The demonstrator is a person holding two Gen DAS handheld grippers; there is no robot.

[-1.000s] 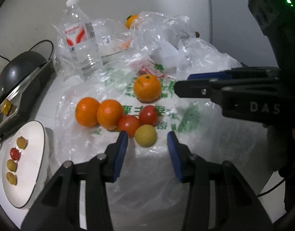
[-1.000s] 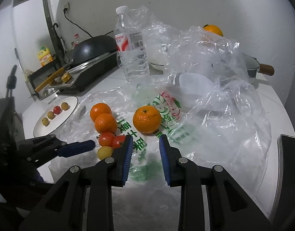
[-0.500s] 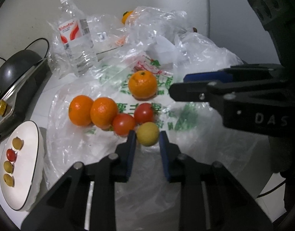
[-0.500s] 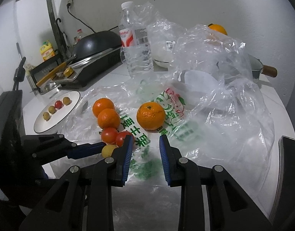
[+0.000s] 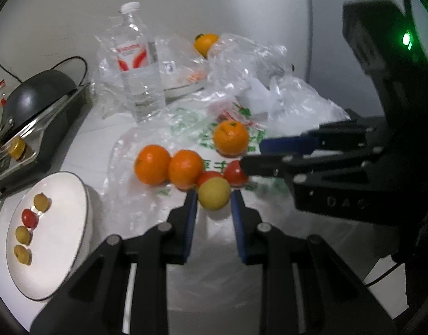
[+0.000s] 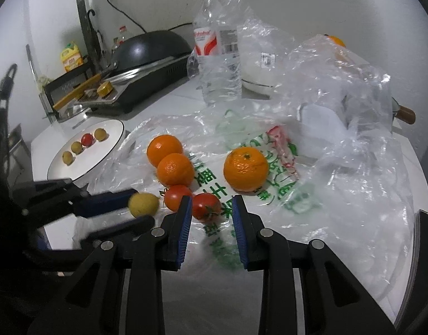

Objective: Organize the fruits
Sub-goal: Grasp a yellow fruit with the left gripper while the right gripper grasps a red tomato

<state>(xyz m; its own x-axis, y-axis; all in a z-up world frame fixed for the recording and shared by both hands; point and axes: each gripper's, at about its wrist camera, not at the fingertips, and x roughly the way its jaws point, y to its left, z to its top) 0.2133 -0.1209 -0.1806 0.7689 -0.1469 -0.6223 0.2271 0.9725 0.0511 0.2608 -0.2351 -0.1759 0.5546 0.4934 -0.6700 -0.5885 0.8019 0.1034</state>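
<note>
Fruit lies on a printed plastic bag [image 6: 269,173] on the counter: three oranges, two tomatoes and one yellow fruit [image 5: 214,194]. The left gripper [image 5: 214,199] has its blue pads touching both sides of the yellow fruit, so it appears clenched on it, though the frame is blurred and a firm grip cannot be confirmed. The right gripper [image 6: 211,209] is released, its fingers straddling the nearer tomato [image 6: 206,206] without touching it. A white plate [image 5: 66,240] to the left already holds three yellow fruits and one small tomato.

Risks, as a judgement: the round yellow fruit sits only at the pad tips and could squirt out; the slick bag may drag along and set the oranges [image 6: 172,162] rolling; the two grippers are near each other and could collide. Squeezing too hard would bruise a tomato.

The other tomato [image 5: 209,176] is half hidden behind the yellow fruit. Whether the yellow fruit is off the bag cannot be told. A further orange [image 5: 205,43] sits behind crumpled bags.
</note>
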